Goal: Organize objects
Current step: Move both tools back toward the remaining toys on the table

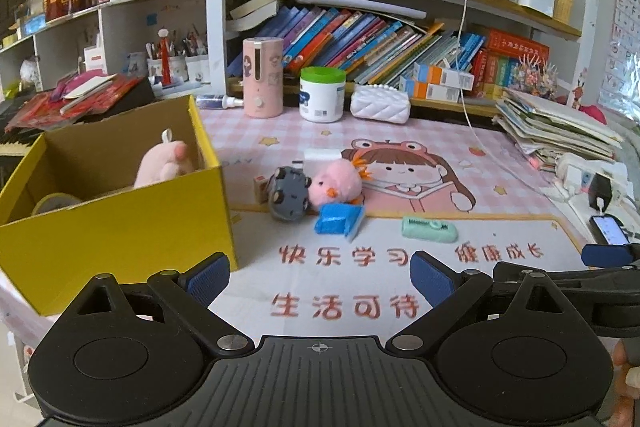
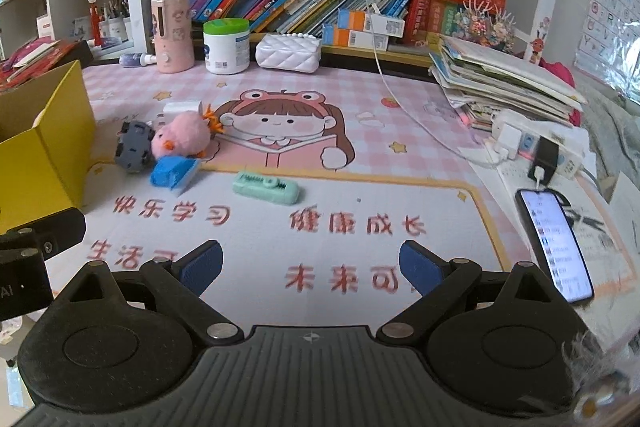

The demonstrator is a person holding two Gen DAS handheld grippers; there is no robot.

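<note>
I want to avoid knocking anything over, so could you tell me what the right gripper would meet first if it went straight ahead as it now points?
Probably the mint green case: the open right gripper has only bare mat before it, though depth is unclear.

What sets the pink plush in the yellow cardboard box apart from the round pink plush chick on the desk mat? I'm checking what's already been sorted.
The pale pink plush sits inside the yellow cardboard box, partly hidden by its wall; the round pink plush chick lies out on the desk mat, fully visible. The chick shows an orange beak and tuft; the boxed plush shows no orange. Both are soft, pink toys.
</note>
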